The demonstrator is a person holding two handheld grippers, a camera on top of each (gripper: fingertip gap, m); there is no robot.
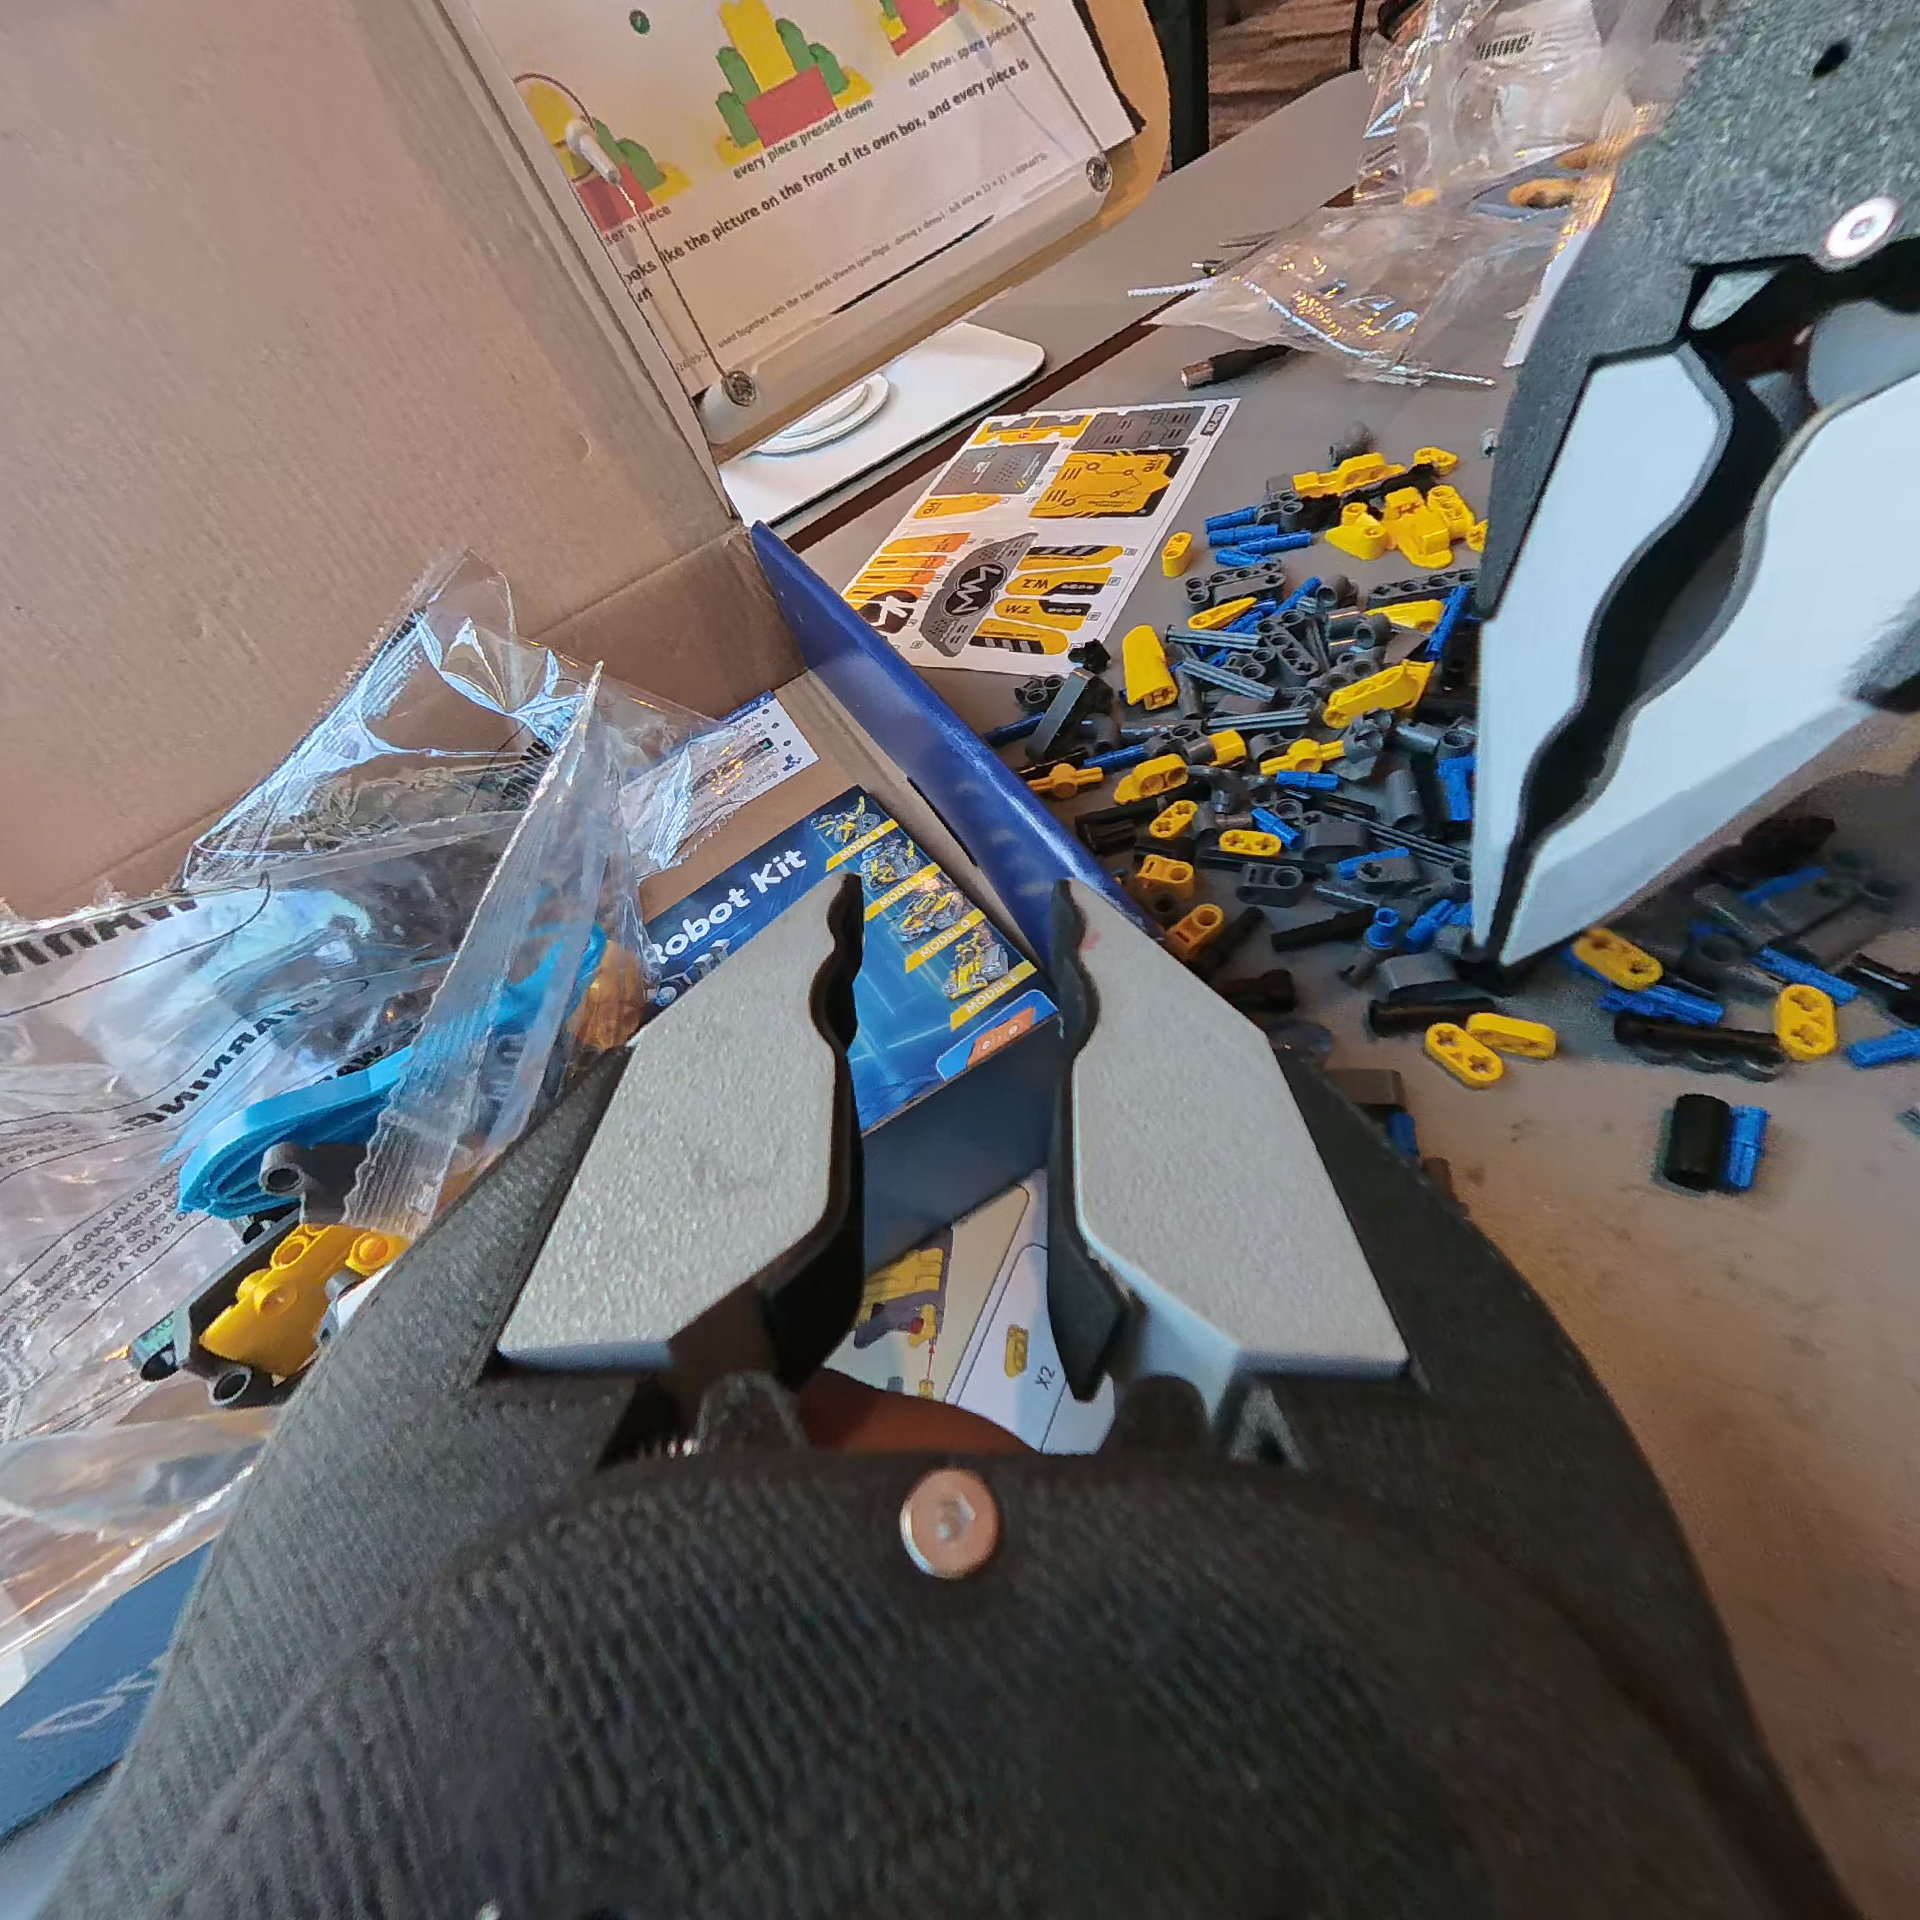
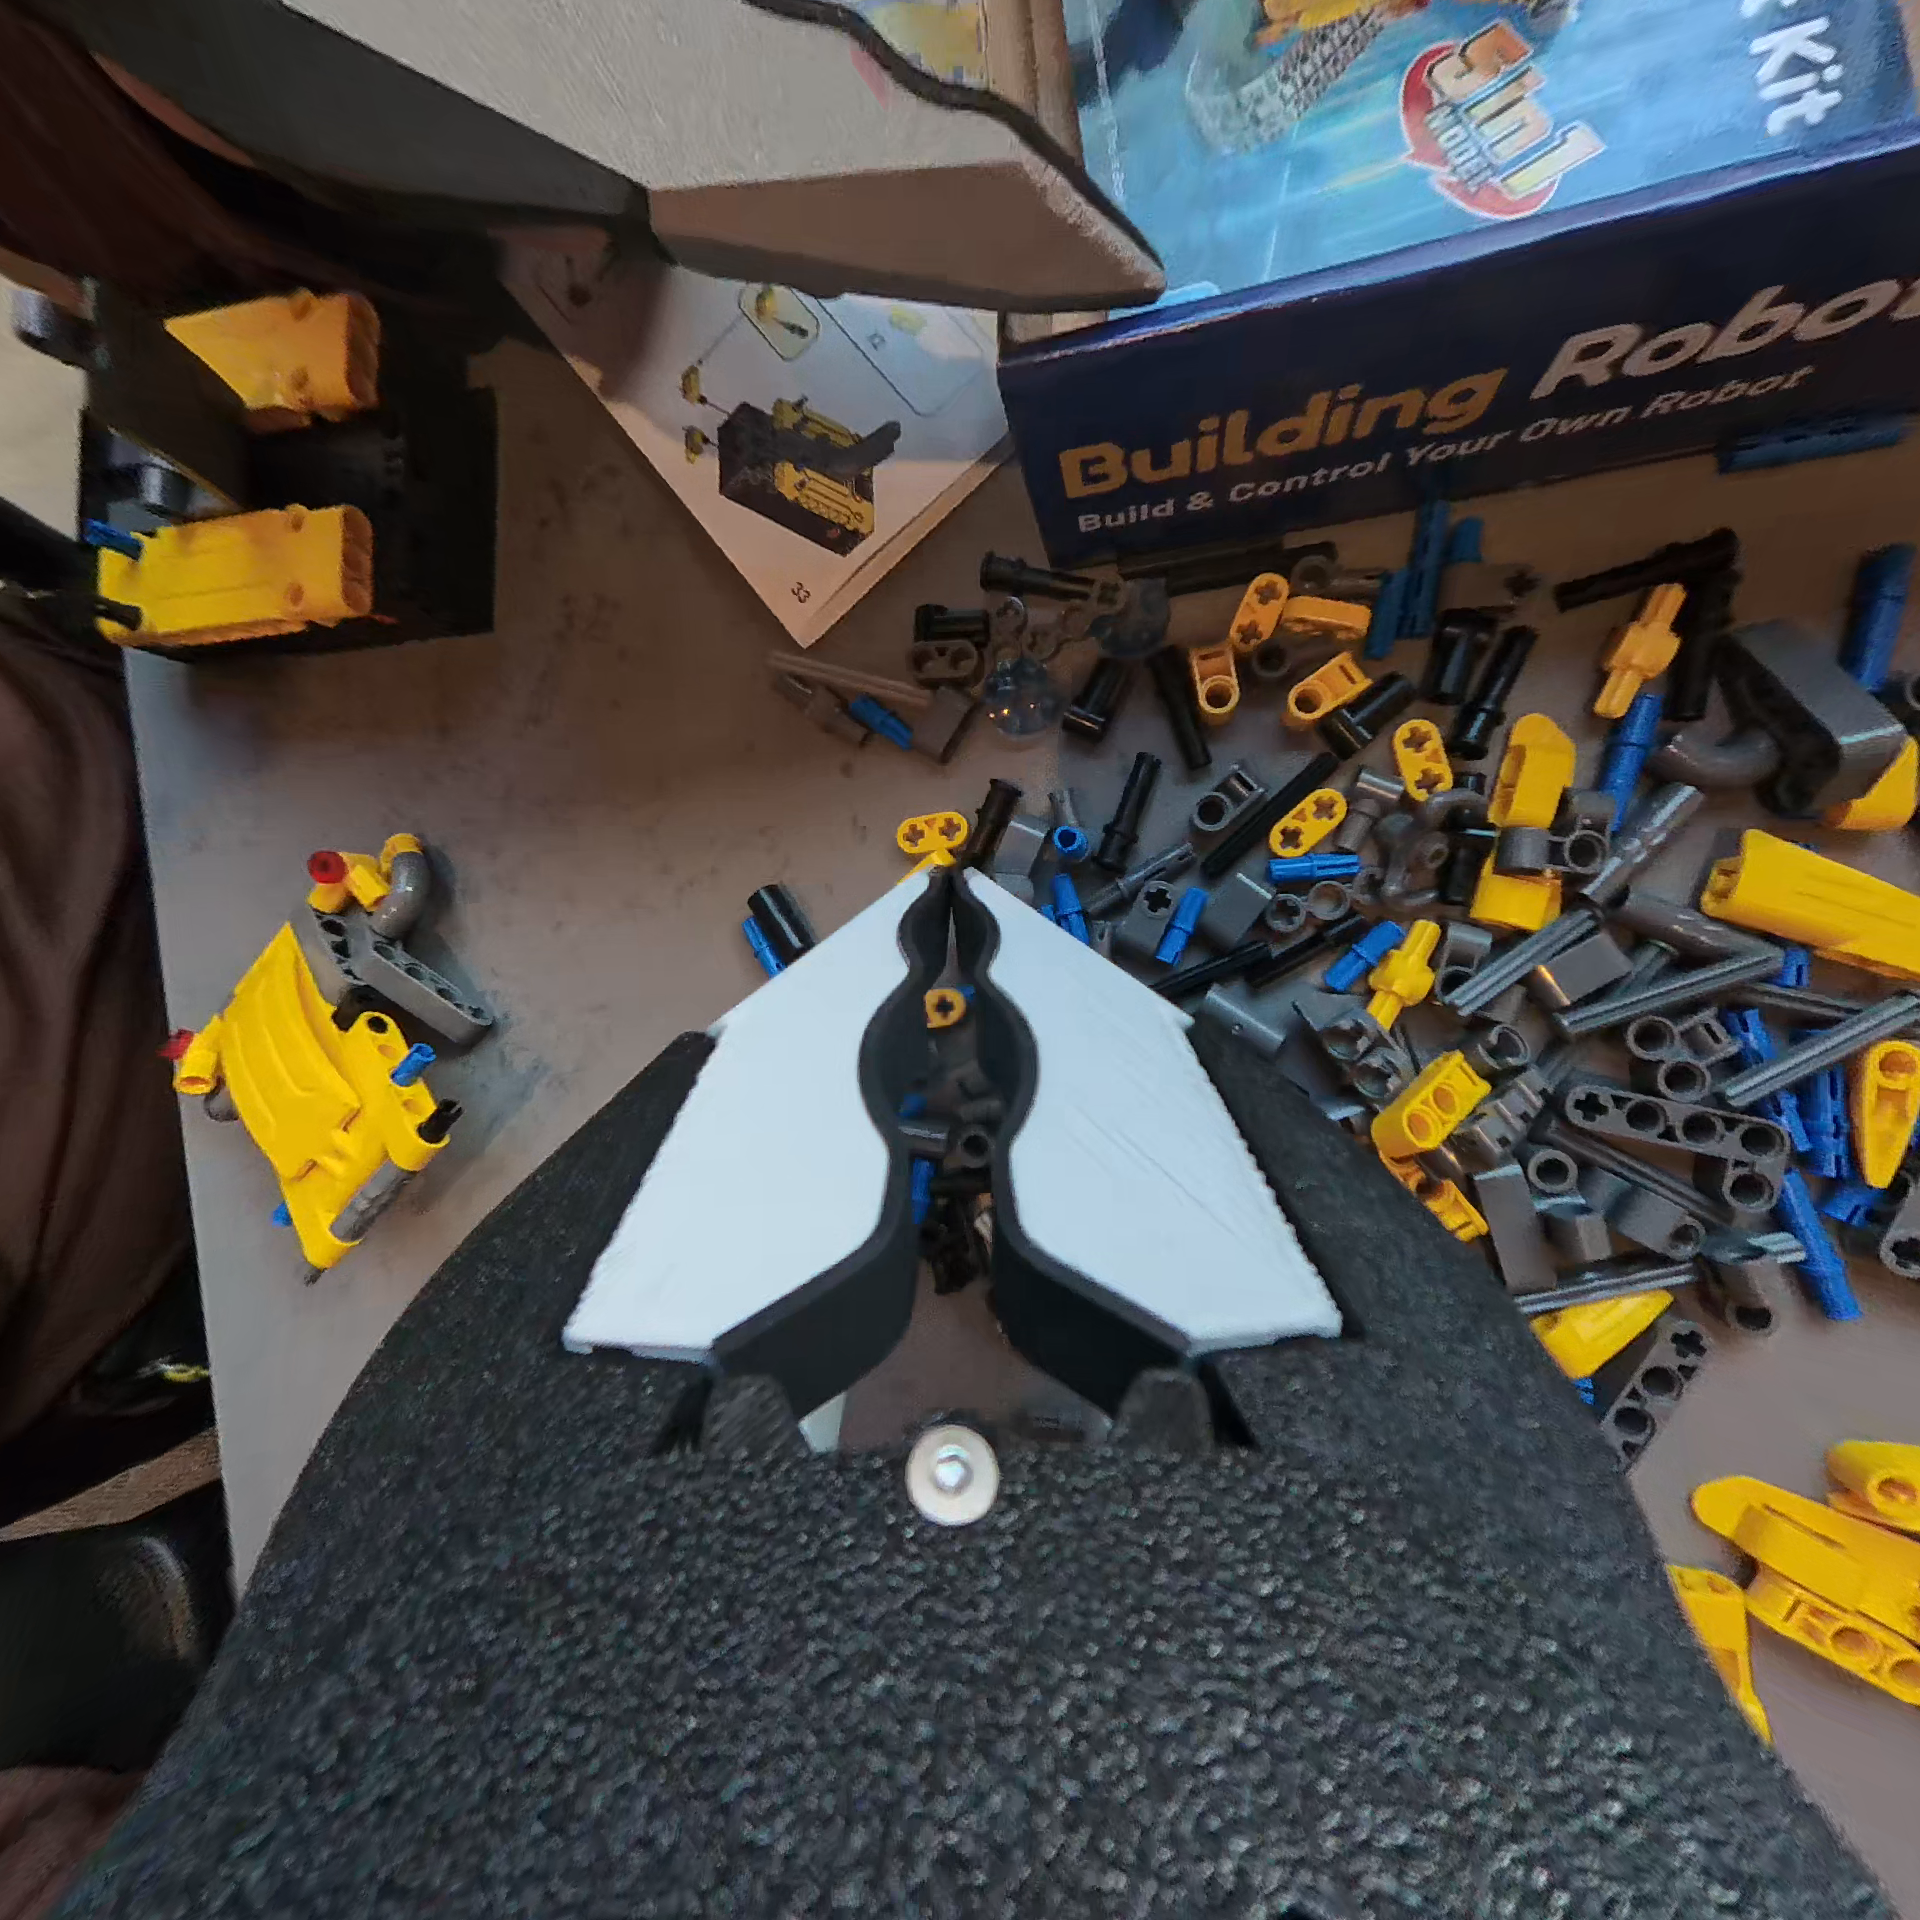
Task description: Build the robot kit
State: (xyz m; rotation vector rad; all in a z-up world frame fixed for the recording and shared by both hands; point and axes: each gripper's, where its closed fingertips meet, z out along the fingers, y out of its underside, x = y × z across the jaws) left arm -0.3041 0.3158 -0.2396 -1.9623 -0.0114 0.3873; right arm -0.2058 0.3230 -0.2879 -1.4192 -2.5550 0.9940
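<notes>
While we look down, right gripper (image 2: 951, 883) clenched, tips at the edge of the loose-parts pile (image 2: 1507, 935), left gripper (image 1: 956, 904) released, over the blue kit box (image 1: 935, 1039).

The left hand-held gripper (image 1: 956, 914) has grey finger plates with black inner edges on a ribbed black body; the right hand-held gripper (image 2: 951, 883) has white plates, black edges and a speckled black body. The loose building pieces (image 2: 1507, 935) are yellow, blue, dark grey and black on the pale grey surface (image 2: 623, 727). The kit box (image 2: 1455, 364) is dark blue with yellow and white lettering
</notes>
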